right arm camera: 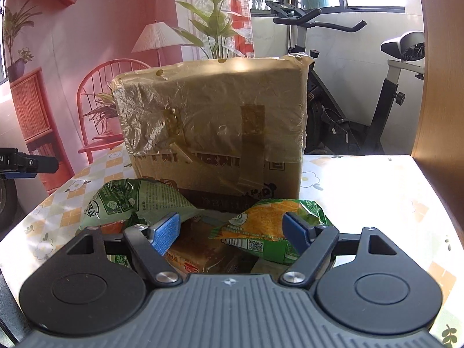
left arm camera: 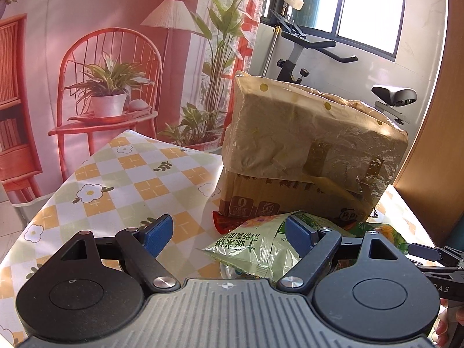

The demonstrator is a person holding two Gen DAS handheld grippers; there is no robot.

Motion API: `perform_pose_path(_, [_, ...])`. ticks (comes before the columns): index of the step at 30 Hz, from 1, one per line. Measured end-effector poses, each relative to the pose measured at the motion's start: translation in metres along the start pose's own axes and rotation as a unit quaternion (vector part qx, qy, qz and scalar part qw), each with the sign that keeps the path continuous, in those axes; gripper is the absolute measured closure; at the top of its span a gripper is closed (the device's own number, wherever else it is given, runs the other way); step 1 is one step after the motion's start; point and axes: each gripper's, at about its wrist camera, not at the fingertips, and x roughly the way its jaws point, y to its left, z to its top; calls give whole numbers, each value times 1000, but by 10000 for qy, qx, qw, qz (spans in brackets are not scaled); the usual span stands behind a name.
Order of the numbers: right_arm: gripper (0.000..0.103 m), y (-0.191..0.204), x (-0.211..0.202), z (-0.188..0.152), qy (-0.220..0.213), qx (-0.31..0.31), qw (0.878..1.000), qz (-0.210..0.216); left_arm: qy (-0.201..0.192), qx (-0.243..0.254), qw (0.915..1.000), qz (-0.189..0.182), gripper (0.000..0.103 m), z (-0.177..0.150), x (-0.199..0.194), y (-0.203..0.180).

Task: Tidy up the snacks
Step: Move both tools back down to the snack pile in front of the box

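Hovering over the snack pile at the foot of the taped cardboard box (right arm camera: 211,127) on the worktop (left arm camera: 116,174). Right gripper (right arm camera: 230,232) spread, nothing between the pads; the orange-and-green packet (right arm camera: 269,229) lies just ahead under its right finger, long axis crosswise. Left gripper (left arm camera: 229,233) also spread and empty, the pale green packet (left arm camera: 255,246) beside its right finger. Judgement: right hand nearer the pile's middle.
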Motion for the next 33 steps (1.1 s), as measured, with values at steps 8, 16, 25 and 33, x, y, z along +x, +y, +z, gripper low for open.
perform_pose_path(8, [23, -7, 10, -26, 335, 291, 9989, -150, 137, -32, 9999, -93, 17, -12, 5, 1])
perform_pose_path(16, [24, -11, 34, -44, 879, 234, 9950, -412, 683, 13, 9973, -286, 20, -38, 19, -5])
perform_pose_path(25, [46, 1, 48, -51, 1139, -120, 9924, -454, 1392, -149, 9884, -586, 23, -61, 53, -14])
perform_pose_path(33, [46, 8, 43, -63, 953, -367, 9936, -490, 1549, -207, 9874, -258, 25, -71, 87, -31])
